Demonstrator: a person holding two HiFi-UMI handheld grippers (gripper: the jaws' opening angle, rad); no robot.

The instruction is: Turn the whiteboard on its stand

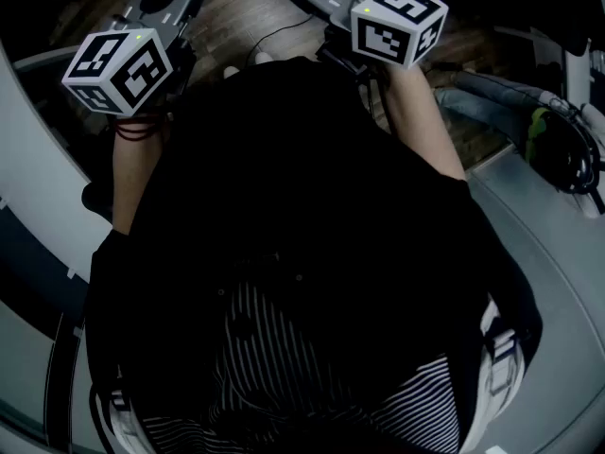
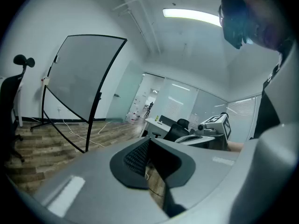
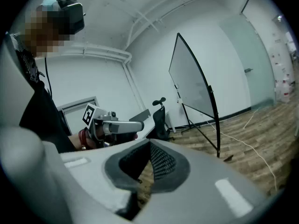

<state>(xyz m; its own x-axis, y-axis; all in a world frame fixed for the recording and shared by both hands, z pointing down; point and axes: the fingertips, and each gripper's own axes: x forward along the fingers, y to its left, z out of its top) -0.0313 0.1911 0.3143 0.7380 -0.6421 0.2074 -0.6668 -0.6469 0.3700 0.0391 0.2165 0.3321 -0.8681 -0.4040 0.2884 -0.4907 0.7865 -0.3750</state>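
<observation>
While its jaws sit closed on nothing, the left hand-held gripper (image 2: pixel 149 141) matches the equally shut, empty right hand-held gripper (image 3: pixel 150 144). The whiteboard (image 2: pixel 84 76) stands on its stand (image 2: pixel 65 127) across the wooden floor (image 2: pixel 42 148), well apart. This looks like the approach; next, close in and grip its frame edge.

I see a black office chair (image 3: pixel 160 118) ahead, a white cable (image 3: pixel 245 146) trailing over the wood floor (image 3: pixel 266 125), and a ceiling light (image 2: pixel 191 15).
</observation>
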